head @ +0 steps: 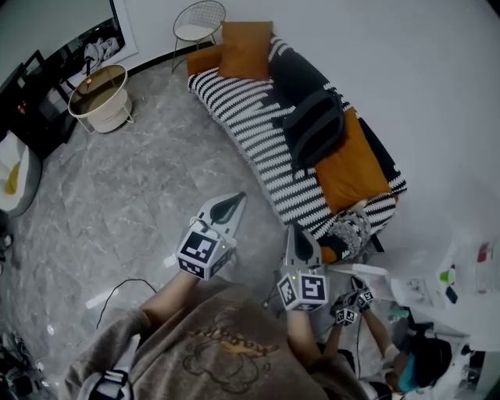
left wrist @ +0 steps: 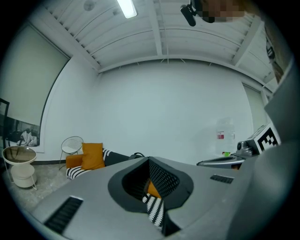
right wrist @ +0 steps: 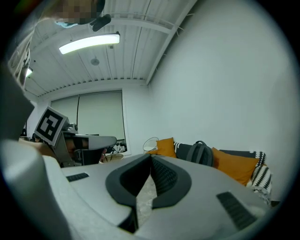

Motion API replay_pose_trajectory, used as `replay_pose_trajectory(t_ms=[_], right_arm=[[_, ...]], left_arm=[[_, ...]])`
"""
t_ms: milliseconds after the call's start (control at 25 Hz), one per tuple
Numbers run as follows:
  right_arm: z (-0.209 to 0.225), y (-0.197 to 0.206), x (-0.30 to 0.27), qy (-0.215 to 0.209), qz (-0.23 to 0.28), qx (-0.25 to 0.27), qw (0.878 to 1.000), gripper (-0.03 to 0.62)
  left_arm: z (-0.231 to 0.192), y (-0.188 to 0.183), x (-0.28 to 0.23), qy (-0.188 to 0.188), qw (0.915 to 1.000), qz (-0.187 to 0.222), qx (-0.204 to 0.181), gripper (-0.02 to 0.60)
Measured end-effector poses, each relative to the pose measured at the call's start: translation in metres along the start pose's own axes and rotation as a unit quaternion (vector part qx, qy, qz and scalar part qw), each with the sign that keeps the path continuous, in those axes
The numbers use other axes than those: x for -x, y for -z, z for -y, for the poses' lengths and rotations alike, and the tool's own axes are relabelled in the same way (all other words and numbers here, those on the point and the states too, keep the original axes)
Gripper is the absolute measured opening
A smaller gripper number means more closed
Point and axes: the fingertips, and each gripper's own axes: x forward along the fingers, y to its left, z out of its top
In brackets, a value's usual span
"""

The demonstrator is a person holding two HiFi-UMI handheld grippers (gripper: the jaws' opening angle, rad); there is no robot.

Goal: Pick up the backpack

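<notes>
A dark grey backpack (head: 316, 125) lies on the striped sofa (head: 242, 109), between a dark cushion and an orange cushion (head: 353, 168). In the right gripper view the backpack (right wrist: 200, 153) stands ahead, right of the jaws. My left gripper (head: 231, 206) is shut and empty, over the floor short of the sofa's front edge. My right gripper (head: 301, 242) is shut and empty too, close to the sofa's near end. The left gripper view looks along the shut jaws at the sofa (left wrist: 75, 171); only the backpack's top handle (left wrist: 136, 154) shows above them.
A round side table (head: 100, 98) and a wire chair (head: 198, 21) stand at the back left. Orange cushions (head: 244, 48) lie at the sofa's far end. A white desk with clutter (head: 437, 289) is at the right. A cable (head: 117, 293) lies on the grey floor.
</notes>
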Motion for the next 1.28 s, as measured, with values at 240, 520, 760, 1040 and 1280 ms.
replay_pose_trajectory(t_ms=[240, 520, 760, 1040, 1280], right_arm=[[0.011, -0.018, -0.057, 0.007, -0.004, 0.001, 1.000, 0.006], [0.028, -0.038, -0.120, 0.030, 0.006, 0.001, 1.000, 0.006], [0.036, -0.045, -0.159, 0.046, 0.010, 0.003, 0.999, 0.006], [0.049, -0.048, -0.189, 0.058, -0.002, 0.004, 0.998, 0.006], [0.069, -0.049, -0.215, 0.066, 0.001, 0.007, 0.998, 0.006]], left_arm=[[-0.040, -0.012, -0.048, 0.009, 0.9999, -0.005, 0.001, 0.000], [-0.082, -0.023, -0.100, 0.035, 0.9993, -0.010, -0.008, 0.000], [-0.110, -0.031, -0.135, 0.056, 0.9983, -0.011, -0.013, 0.000], [-0.131, -0.033, -0.165, 0.065, 0.9976, -0.021, -0.005, 0.000], [-0.145, -0.034, -0.197, 0.071, 0.9973, -0.015, -0.007, 0.000]])
